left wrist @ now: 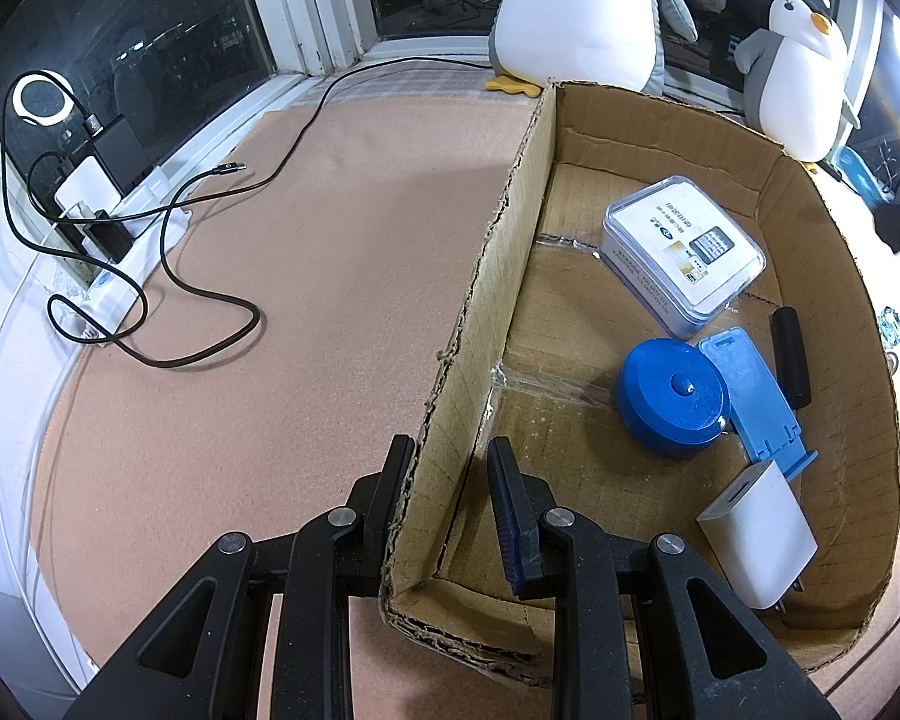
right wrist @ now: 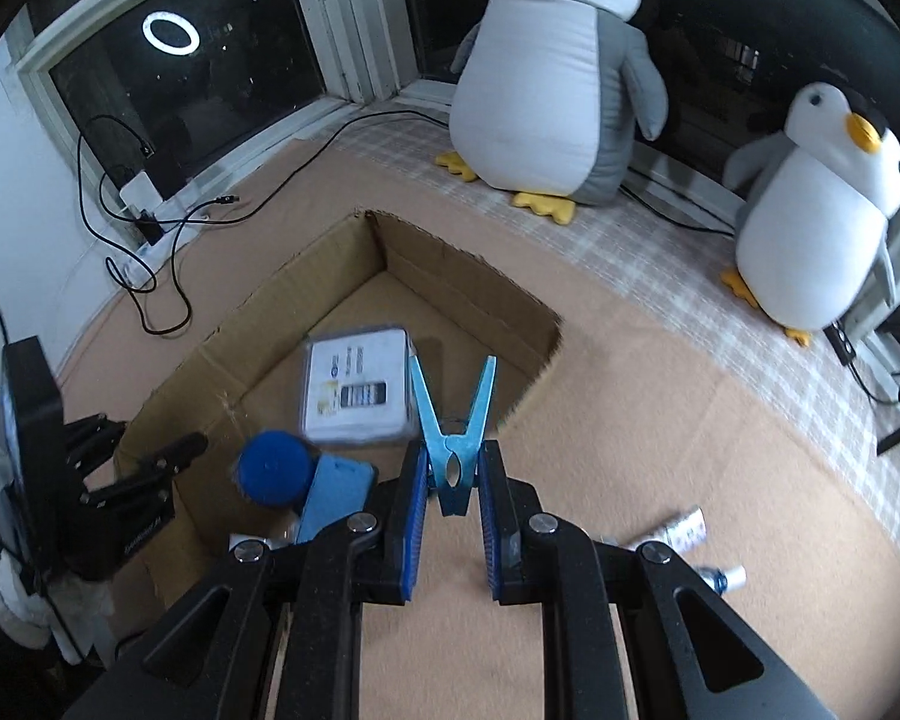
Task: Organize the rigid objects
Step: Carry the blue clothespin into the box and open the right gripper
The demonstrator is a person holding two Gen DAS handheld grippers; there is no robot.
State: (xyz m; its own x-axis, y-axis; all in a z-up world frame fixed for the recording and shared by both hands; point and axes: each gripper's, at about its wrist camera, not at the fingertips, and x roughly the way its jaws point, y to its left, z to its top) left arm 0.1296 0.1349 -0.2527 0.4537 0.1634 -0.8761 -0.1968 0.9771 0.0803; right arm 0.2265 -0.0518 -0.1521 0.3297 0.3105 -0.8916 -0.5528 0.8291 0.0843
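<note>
The step in hand looks like a carry: the right gripper [right wrist: 450, 474] is clamped on a light blue clothespin [right wrist: 452, 426], pinched at its spring end so that the two legs fan out toward twelve o'clock, and it hangs above the near rim of the cardboard box [right wrist: 462, 276], which fills the view from about nine to twelve o'clock of the claw. The left gripper [left wrist: 450, 474] is closed on the box's left wall [left wrist: 498, 252], one finger outside and one inside (a steadying hold, by my reading). Already in the box lie a clear-lidded case [left wrist: 681, 246], a round blue container [left wrist: 672, 396], a flat blue holder [left wrist: 750, 396], a black stick [left wrist: 791, 354] and a white charger [left wrist: 762, 540], all toward the wall at three o'clock in the left wrist view. The next move, I judge, calls for taking the clothespin farther over the bare cardboard floor near the case, lowering it, and only then letting go, so that it does not bounce out over the low rim. On the mat at four o'clock of the right claw lie two small tubes [right wrist: 684, 531], blurred and partly cut off by the gripper body, so what they are I cannot tell. The print on the case is too small to read, and the box's near corner is hidden under the left gripper's frame.
</note>
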